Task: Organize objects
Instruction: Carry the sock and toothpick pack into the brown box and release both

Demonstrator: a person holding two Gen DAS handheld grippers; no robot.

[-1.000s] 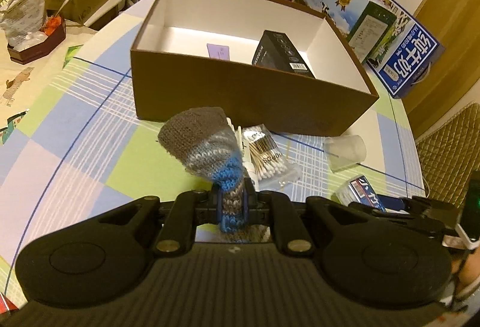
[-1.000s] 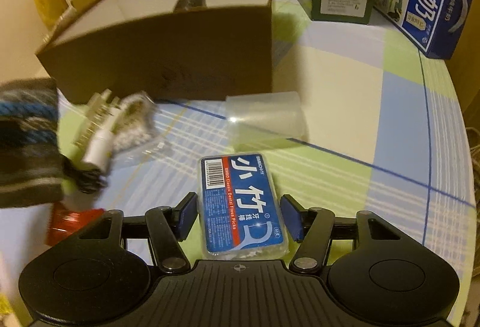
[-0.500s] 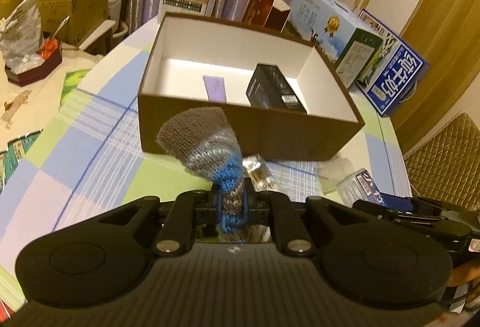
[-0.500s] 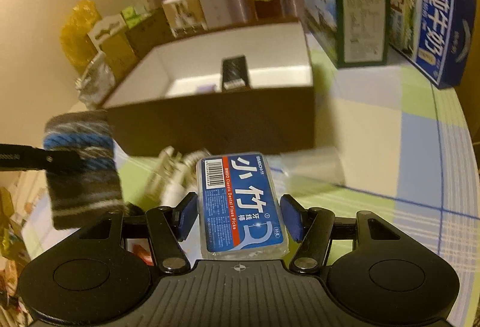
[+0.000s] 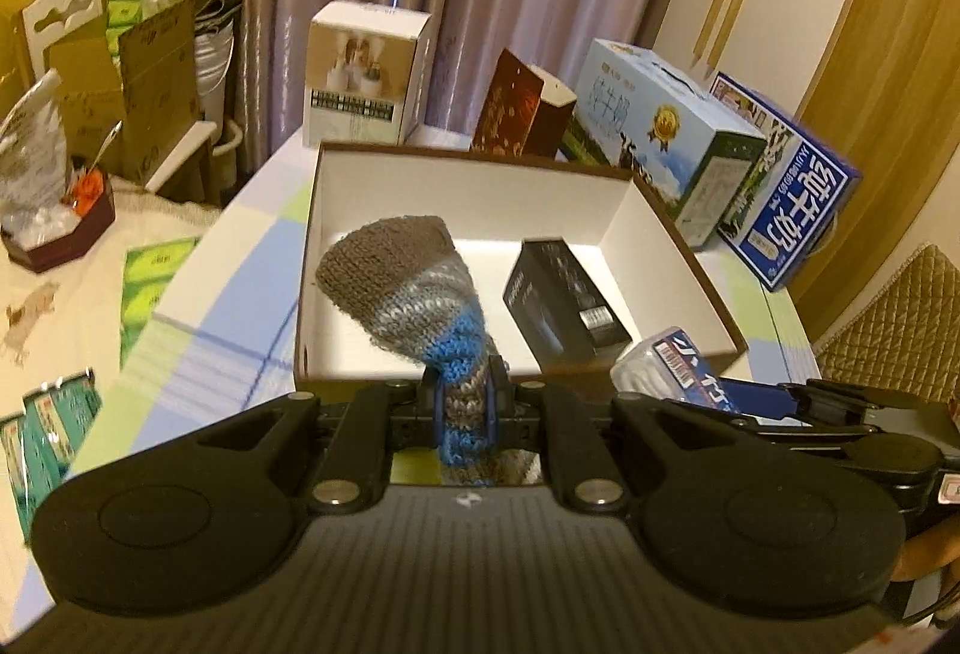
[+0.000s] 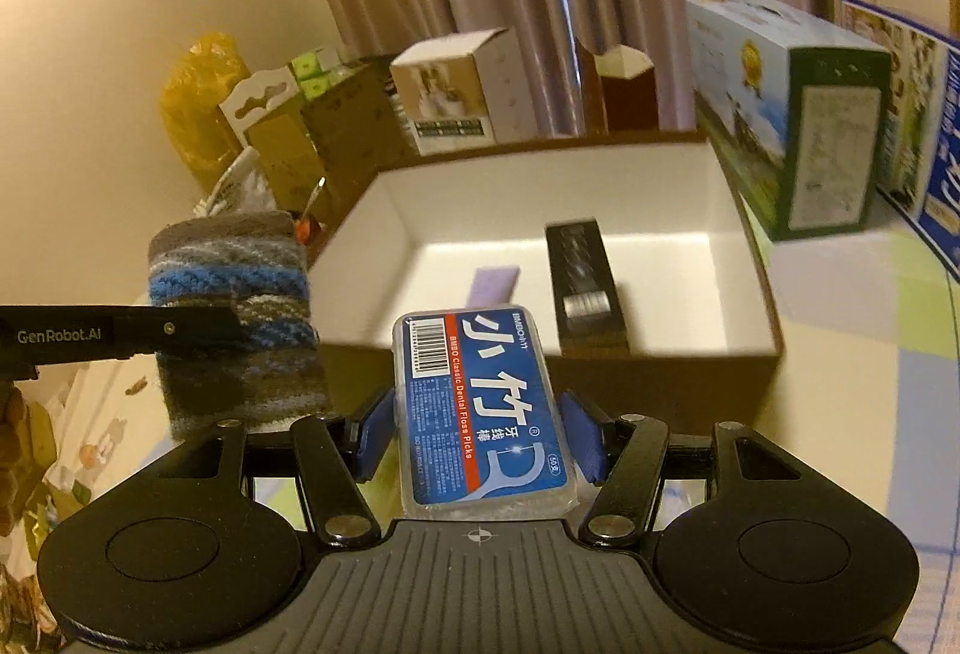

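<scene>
My left gripper (image 5: pixel 465 402) is shut on a knitted grey and blue sock (image 5: pixel 414 282), held up over the near wall of the brown box (image 5: pixel 336 384). The sock (image 6: pixel 234 306) also shows at the left of the right wrist view, pinched by the left gripper's fingers (image 6: pixel 150 330). My right gripper (image 6: pixel 480 432) is shut on a blue dental floss pick case (image 6: pixel 480 402), just before the box's near wall (image 6: pixel 660 390). Inside the white-lined box lie a black carton (image 5: pixel 564 312) and a small purple card (image 6: pixel 495 285).
Behind and right of the box stand milk cartons (image 5: pixel 666 156) (image 5: pixel 786 210), a white carton (image 5: pixel 366 78) and a dark red one (image 5: pixel 522 108). Cardboard boxes and bags (image 5: pixel 54 162) crowd the left. A quilted chair (image 5: pixel 900 318) sits at the right.
Both grippers have risen and moved forward toward the box, carrying the sock and the floss case. The cotton swabs and plastic cup on the table have dropped out of view.
</scene>
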